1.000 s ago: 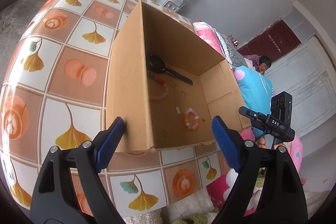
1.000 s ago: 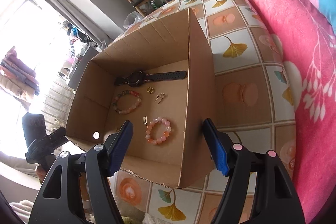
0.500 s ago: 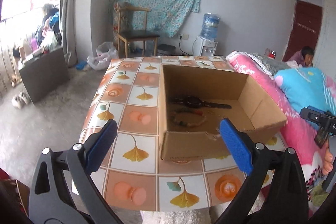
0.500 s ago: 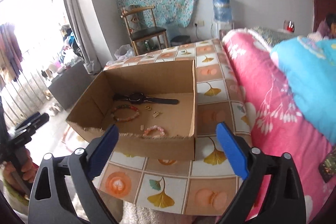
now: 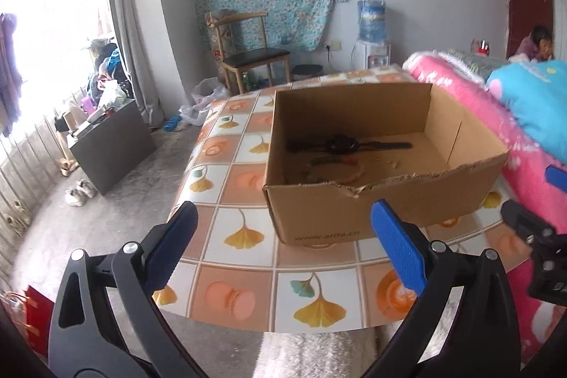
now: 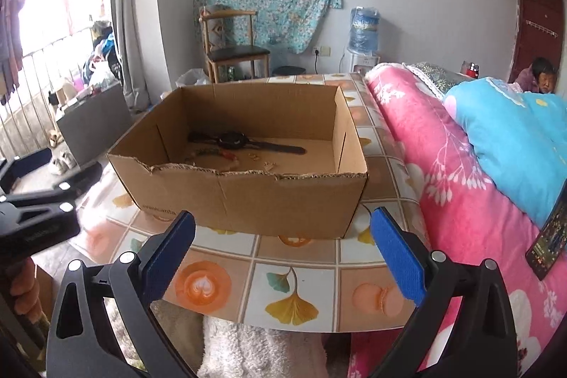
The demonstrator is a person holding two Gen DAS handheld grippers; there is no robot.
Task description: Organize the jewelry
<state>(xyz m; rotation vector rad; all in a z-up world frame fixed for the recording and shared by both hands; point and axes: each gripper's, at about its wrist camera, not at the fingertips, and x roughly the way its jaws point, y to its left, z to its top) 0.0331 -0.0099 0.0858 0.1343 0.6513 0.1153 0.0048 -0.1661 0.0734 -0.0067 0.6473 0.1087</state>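
Lying inside cardboard box (image 6: 248, 197): black watch (image 6: 234, 141), bead bracelet (image 5: 336, 165).

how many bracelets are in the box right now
1 shows clearly: a beaded bracelet on the floor of the cardboard box, just in front of the black watch. The torn front wall hides the nearest part of the floor, so another may be out of sight.

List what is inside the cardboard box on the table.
Inside the cardboard box lie a black wristwatch, a beaded bracelet and a few small gold pieces. The torn front wall hides the floor nearest the cameras, so anything lying there cannot be seen.
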